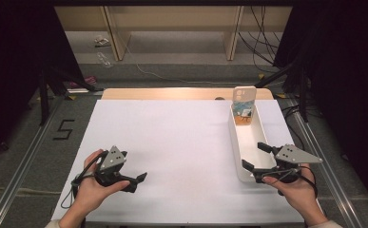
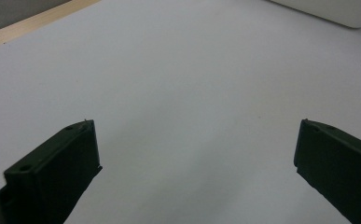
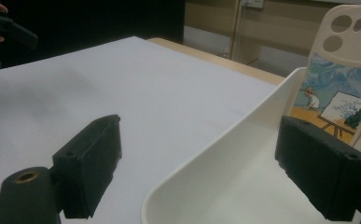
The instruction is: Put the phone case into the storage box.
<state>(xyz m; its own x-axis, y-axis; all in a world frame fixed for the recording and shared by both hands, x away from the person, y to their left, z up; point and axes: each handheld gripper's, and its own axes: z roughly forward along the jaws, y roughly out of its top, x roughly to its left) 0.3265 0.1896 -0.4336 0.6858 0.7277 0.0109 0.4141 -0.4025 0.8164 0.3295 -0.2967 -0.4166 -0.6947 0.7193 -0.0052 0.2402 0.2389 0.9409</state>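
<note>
White table sheet [image 1: 181,142] lies bare between both hands. Left gripper [image 1: 141,178] spread wide, holding nothing. Right gripper [image 1: 255,156] spread wide, straddling the tray [image 1: 248,137] near-end wall; phone case [image 1: 244,107] leans at its far end.

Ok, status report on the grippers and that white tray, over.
Left gripper open over bare table. Right gripper open, jaws straddling the white tray's near wall, no grip. Phone case propped at tray's far end. Nothing in the way.

There were two tongs, left [image 1: 142,176] and right [image 1: 255,156], one white tray [image 1: 246,142] and one phone case [image 1: 244,107] on one surface [image 1: 172,142].
</note>
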